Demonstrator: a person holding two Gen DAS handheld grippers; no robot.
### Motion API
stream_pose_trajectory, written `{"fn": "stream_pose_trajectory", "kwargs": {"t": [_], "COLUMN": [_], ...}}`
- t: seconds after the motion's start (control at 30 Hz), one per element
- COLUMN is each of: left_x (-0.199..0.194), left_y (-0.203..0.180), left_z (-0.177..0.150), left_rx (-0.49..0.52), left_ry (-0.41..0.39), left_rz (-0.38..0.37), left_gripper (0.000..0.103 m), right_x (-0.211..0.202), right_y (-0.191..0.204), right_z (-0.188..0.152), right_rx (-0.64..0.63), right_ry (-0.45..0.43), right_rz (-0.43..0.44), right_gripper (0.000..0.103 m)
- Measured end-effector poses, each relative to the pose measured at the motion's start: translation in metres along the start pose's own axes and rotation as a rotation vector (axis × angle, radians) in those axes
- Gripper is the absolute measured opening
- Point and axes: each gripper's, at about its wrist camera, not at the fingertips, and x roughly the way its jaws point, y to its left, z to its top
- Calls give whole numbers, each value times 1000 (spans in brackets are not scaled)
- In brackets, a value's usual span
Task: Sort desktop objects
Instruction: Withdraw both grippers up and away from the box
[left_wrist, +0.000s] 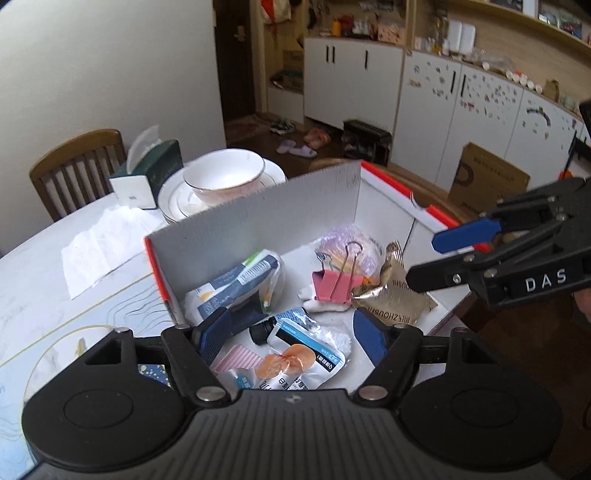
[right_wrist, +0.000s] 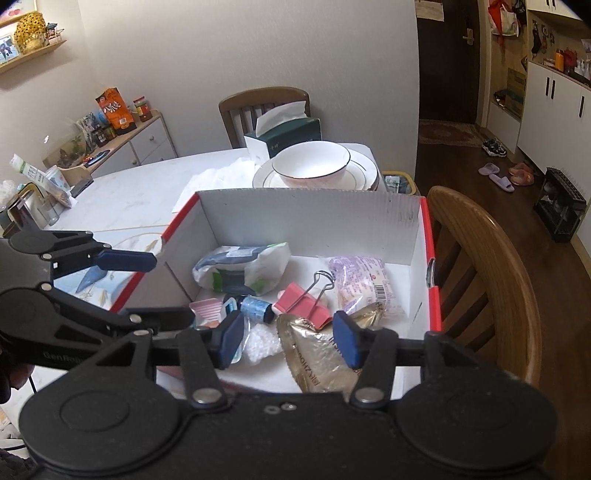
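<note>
Both tongs, the left tongs (left_wrist: 291, 332) and right tongs (right_wrist: 290, 341), are held wide open and empty over a red-edged cardboard box (right_wrist: 310, 221) on the worktop (right_wrist: 140, 192), probably for choosing; a pink binder clip (right_wrist: 301, 304), sachets and a gold packet (right_wrist: 317, 354) are piled inside.

Corrugated cardboard box (right_wrist: 306, 218), matt white inside, red-edged. In the box: pink binder clip (right_wrist: 301, 306) with shiny wire handles; crinkled, glossy gold foil packet (right_wrist: 317, 354); slick plastic pouches (left_wrist: 295, 365). Behind the box: glazed, glossy porcelain bowl (right_wrist: 312, 164) on matching plates (right_wrist: 360, 173); soft, creased paper tissue (left_wrist: 99, 247). Beside the box: varnished wooden chair (right_wrist: 491, 266). Under the box: smooth, faintly veined tabletop (right_wrist: 140, 192).
</note>
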Motion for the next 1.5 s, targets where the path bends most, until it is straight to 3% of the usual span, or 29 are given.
{"fn": "stream_pose_trajectory", "kwargs": {"t": [0.3,0.33,0.4,0.53,0.63,1.03,1.3,1.5], "left_x": [-30,-32,-36,-40,-41,-52,-68,-76], "left_y": [-2,-2,-1,3,4,5,4,4], "left_z": [-3,-4,-5,-6,-6,-14,-21,-23], "left_rx": [-38,-41,-54,-76,-82,-101,-101,-106], "left_ry": [-68,-78,-93,-104,-104,-92,-126,-146], "left_rz": [-1,8,22,32,35,39,62,66], "left_gripper": [73,75,90,93,101,103,103,103], "right_x": [-20,-22,-26,-33,-37,-54,-72,-72], "right_y": [9,9,11,16,18,18,24,29], "right_z": [-6,-6,-7,-10,-11,-17,-26,-29], "right_rx": [-3,-1,1,-27,-38,-17,-16,-21], "right_ry": [-36,-39,-49,-73,-89,-145,-231,-224], "right_rz": [15,18,23,13,6,-19,-39,-31], "right_gripper": [59,61,64,72,78,100,102,102]}}
